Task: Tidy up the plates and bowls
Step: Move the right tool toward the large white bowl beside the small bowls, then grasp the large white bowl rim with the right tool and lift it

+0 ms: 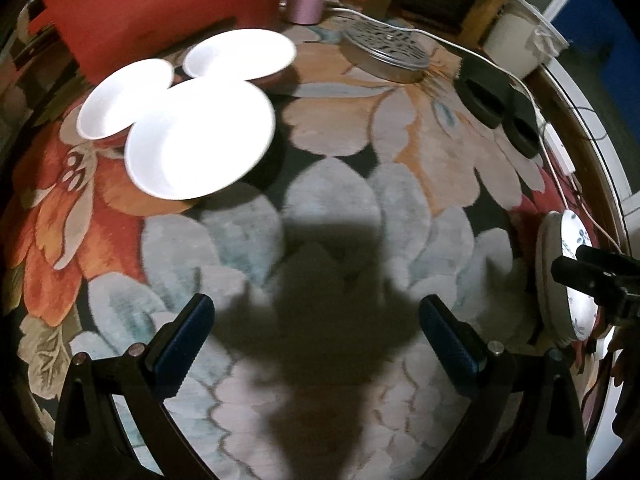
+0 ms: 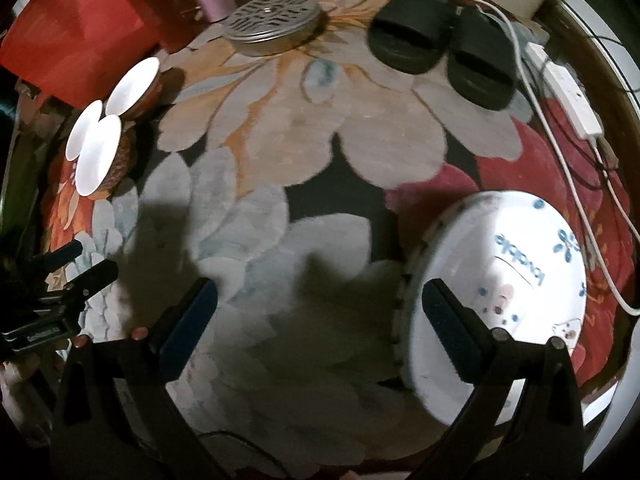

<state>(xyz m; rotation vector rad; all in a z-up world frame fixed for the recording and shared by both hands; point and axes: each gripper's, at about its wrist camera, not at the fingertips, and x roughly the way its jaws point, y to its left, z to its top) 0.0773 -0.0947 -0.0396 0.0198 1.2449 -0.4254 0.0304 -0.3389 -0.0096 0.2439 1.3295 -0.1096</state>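
While both grippers hover over the floral pile rug (image 1: 360, 152) on the floor, nothing is held. The left gripper (image 1: 316, 334) has its jaws wide apart and empty above bare rug; the right gripper (image 2: 320, 316) likewise stands with jaws apart, its right finger (image 2: 452, 328) overlapping the near rim of the blue-flowered white ceramic plate (image 2: 520, 264), though contact cannot be confirmed. That plate lies flat on the rug at the right. Three plain white bowls (image 1: 200, 136) sit clustered at the far left, rims touching or overlapping, well apart from the plate. Judged from this layout, sorting has yet to begin: each gripper is positioned nearest its own group, probably for separate pickups. Black slide sandals (image 2: 440, 48) and a perforated metal lid (image 2: 272, 20) lie beyond.
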